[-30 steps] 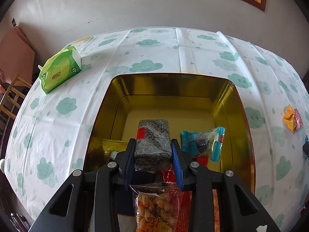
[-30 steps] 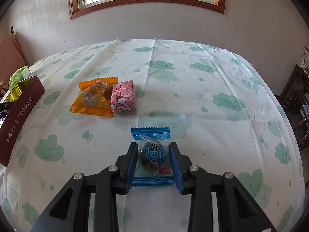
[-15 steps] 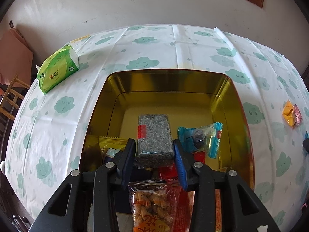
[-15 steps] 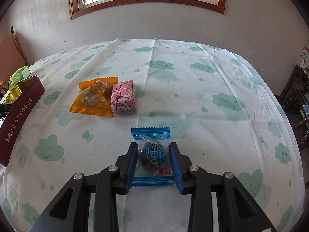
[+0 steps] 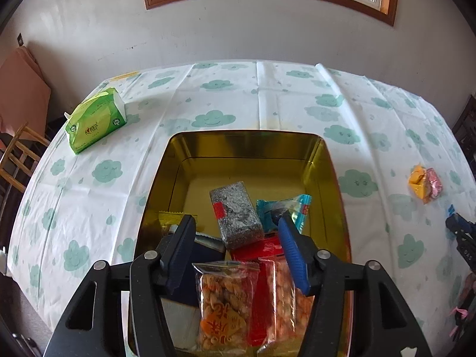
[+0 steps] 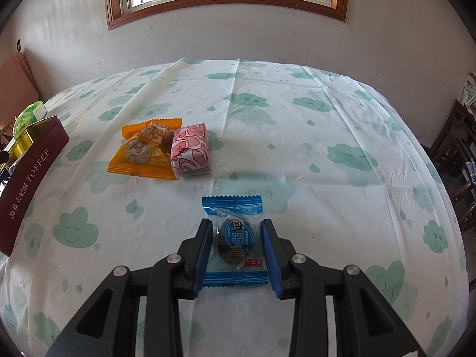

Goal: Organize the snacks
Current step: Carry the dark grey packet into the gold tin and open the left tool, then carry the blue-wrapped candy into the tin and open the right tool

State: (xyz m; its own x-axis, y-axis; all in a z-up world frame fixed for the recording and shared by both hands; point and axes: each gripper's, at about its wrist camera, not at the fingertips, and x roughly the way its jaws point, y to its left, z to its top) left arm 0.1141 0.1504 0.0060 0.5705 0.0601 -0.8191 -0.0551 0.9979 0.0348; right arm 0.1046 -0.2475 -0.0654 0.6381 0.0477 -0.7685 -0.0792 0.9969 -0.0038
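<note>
Two grippers: we log left gripper [image 5: 238,229] spread above the grey bar [image 5: 236,214] lying in the tin [image 5: 327,160], right gripper [image 6: 238,247] straddling the blue packet [image 6: 235,238], grip unclear; next, tin it.

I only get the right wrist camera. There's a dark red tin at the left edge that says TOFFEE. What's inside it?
Observer: The left wrist view looks down into the tin. A gray speckled bar lies inside it, beside a blue packet.
Child: Is the other gripper holding something?
Observer: No. The left gripper is open over the tin, with its fingers apart from the bar on either side.
Child: Anything else in there?
Observer: Yes, a clear snack bag with an orange label sits at the near end of the tin.
</note>
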